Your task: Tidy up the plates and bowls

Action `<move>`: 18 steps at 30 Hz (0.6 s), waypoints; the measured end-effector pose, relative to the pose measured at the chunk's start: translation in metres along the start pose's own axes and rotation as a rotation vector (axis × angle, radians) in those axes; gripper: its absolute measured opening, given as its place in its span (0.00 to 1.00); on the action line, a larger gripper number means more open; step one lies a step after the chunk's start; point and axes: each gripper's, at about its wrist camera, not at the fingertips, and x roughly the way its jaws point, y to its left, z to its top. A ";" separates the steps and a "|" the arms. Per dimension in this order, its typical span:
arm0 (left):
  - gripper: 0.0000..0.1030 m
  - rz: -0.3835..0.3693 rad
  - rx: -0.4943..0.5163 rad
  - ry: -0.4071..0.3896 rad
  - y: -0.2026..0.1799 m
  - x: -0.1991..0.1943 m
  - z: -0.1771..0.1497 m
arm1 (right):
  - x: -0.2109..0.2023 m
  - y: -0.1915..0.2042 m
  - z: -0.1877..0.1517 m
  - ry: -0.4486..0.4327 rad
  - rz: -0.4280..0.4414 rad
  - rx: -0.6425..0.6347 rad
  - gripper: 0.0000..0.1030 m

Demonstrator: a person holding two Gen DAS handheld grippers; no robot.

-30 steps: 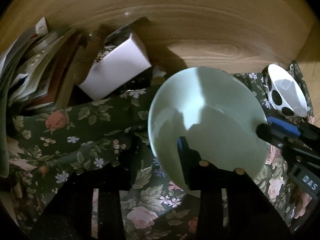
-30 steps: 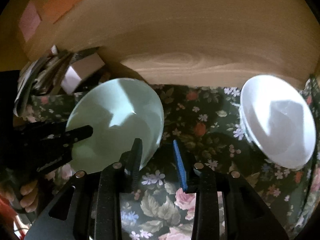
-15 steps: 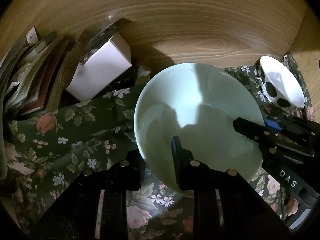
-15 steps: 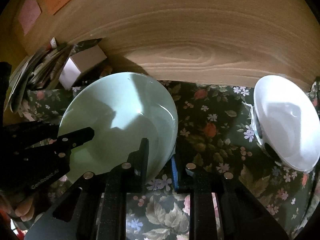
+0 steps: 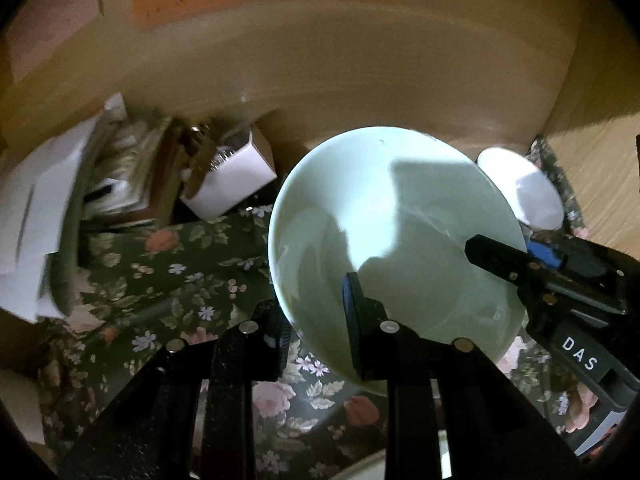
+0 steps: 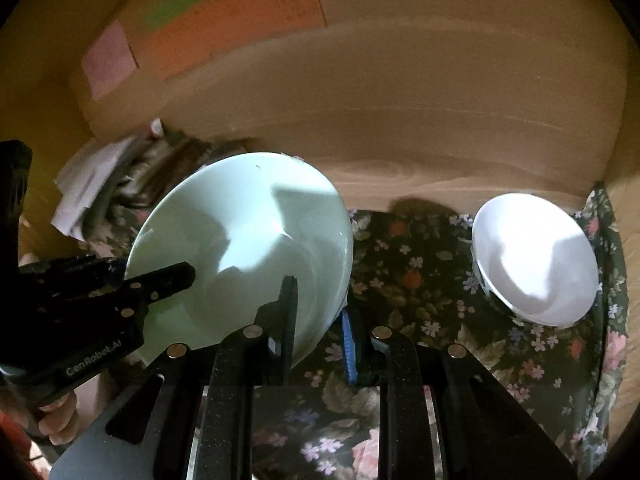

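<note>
open cloth (image 6: 416, 280) between bowls, papers (image 5: 48, 216) probably crowding left

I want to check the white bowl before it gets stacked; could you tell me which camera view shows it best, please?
The right wrist view: the white bowl sits whole and unobstructed on the floral cloth. In the left wrist view the white bowl is small, near the edge, and partly hidden behind the green bowl.

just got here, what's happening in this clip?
A person is working two handheld claws over a floral cloth in front of a wooden panel. Both claws are on the pale green bowl: the left claw straddles its near rim and the right claw straddles its right rim, each with one finger inside. The bowl is tilted. A white bowl sits apart on the right, and papers are piled on the left.
</note>
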 end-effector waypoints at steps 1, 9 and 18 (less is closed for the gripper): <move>0.23 -0.001 -0.002 -0.010 0.002 -0.006 -0.001 | -0.004 0.001 -0.001 -0.010 0.003 -0.001 0.17; 0.23 -0.011 -0.018 -0.080 0.004 -0.047 -0.013 | -0.036 0.012 -0.002 -0.085 0.011 -0.022 0.17; 0.23 -0.018 -0.044 -0.127 0.010 -0.086 -0.032 | -0.052 0.031 -0.010 -0.131 0.030 -0.050 0.17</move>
